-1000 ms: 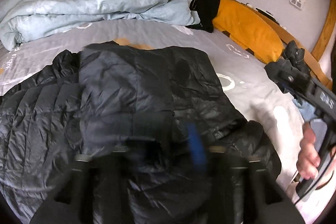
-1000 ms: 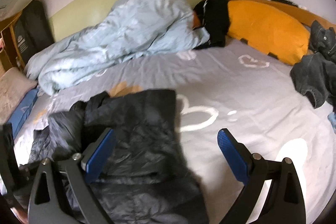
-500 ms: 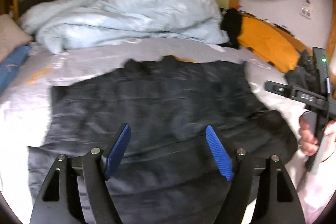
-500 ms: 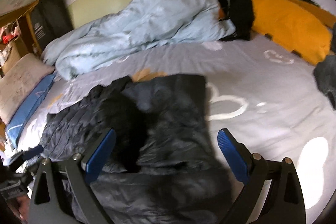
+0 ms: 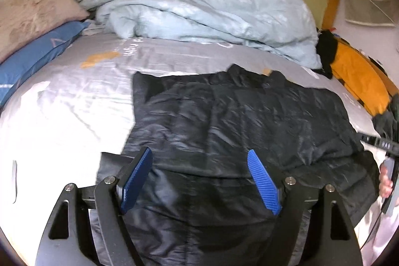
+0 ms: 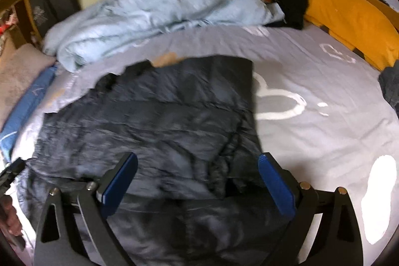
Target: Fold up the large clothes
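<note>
A black padded jacket (image 5: pixel 249 121) lies spread flat on the grey sheet of the bed (image 5: pixel 74 101), in front of a heaped pale blue duvet (image 5: pixel 204 14). The left hand-held gripper (image 5: pixel 202 178) tilts down over the jacket's near part, its jaws opening with nothing gripped. The right hand-held gripper (image 6: pixel 197 181) hovers likewise, jaws wide and empty. Only the right view shows the white heart outline (image 6: pixel 279 101) printed beside the jacket.

Bed (image 5: pixel 74 96) with grey printed sheet carries a dark quilted jacket (image 5: pixel 237 121) spread flat, a bunched pale-blue duvet (image 5: pixel 199 16) and an orange cushion (image 5: pixel 359 76).
</note>
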The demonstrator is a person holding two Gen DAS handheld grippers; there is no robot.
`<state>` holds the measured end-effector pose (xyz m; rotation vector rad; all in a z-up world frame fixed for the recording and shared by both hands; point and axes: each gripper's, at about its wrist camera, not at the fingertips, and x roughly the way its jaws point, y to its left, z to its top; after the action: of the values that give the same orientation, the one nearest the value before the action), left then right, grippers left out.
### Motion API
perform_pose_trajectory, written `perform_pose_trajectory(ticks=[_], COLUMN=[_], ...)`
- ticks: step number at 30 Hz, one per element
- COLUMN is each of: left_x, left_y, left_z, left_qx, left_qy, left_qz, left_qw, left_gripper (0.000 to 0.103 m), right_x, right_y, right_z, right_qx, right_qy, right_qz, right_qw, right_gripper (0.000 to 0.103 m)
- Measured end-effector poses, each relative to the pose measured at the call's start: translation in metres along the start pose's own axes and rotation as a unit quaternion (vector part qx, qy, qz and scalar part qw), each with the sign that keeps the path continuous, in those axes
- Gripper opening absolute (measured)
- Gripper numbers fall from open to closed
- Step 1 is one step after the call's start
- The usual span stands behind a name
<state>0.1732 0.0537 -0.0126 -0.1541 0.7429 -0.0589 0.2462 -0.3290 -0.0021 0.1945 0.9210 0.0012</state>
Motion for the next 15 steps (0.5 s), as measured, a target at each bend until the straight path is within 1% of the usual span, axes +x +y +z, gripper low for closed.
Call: perform_pose_trajectory(ticks=[2, 4, 5, 6, 7, 8, 9, 11, 12, 13, 15], left_x=[-0.003, -0.003, -0.004, -0.004, -0.004, -0.003, -0.002, 0.002, 0.004, 0.007, 0.012], left_y=[0.006, 0.01, 0.011, 0.012, 0.012, 0.011, 0.01, 0.01, 0.011, 0.012, 0.014], left_z=[0.001, 0.002, 0.002, 0.002, 0.002, 0.002, 0.001, -0.001, -0.002, -0.004, -0.006], left_qx=[-0.011, -0.018, -0.02, -0.02, -0.019, -0.015, -0.009, -0.004, -0.007, -0.01, -0.013], left_qy=[-0.002, -0.003, -0.002, -0.002, -0.001, 0.0, 0.002, 0.005, 0.008, 0.013, 0.023], left_qz=[0.008, 0.012, 0.013, 0.015, 0.02, 0.027, 0.038, 0.054, 0.059, 0.061, 0.062], left_qw=[0.9999, 0.9997, 0.9997, 0.9997, 0.9996, 0.9995, 0.9992, 0.9985, 0.9982, 0.998, 0.9977], left_gripper=[0.078, 0.078, 0.078, 0.078, 0.078, 0.078, 0.078, 0.08, 0.08, 0.08, 0.08], right_x=[0.009, 0.018, 0.022, 0.023, 0.025, 0.023, 0.02, 0.008, -0.001, -0.012, -0.032], right_y=[-0.006, -0.01, -0.011, -0.011, -0.011, -0.009, -0.009, -0.005, -0.001, 0.001, -0.002], right_z=[0.0, -0.001, -0.002, -0.002, -0.003, -0.002, 0.0, 0.009, 0.017, 0.026, 0.04], right_qx=[0.004, 0.001, -0.004, -0.011, -0.021, -0.028, -0.035, -0.051, -0.059, -0.06, -0.037], right_qy=[0.021, 0.044, 0.05, 0.054, 0.056, 0.048, 0.031, -0.026, -0.065, -0.101, -0.146], right_qz=[-0.002, -0.006, -0.015, -0.018, -0.014, -0.019, -0.033, -0.067, -0.093, -0.101, -0.09], right_qw=[1.0, 0.999, 0.999, 0.998, 0.998, 0.998, 0.998, 0.996, 0.992, 0.988, 0.984], right_gripper=[0.093, 0.073, 0.052, 0.027, 0.013, 0.006, 0.003, 0.002, 0.002, 0.002, 0.0])
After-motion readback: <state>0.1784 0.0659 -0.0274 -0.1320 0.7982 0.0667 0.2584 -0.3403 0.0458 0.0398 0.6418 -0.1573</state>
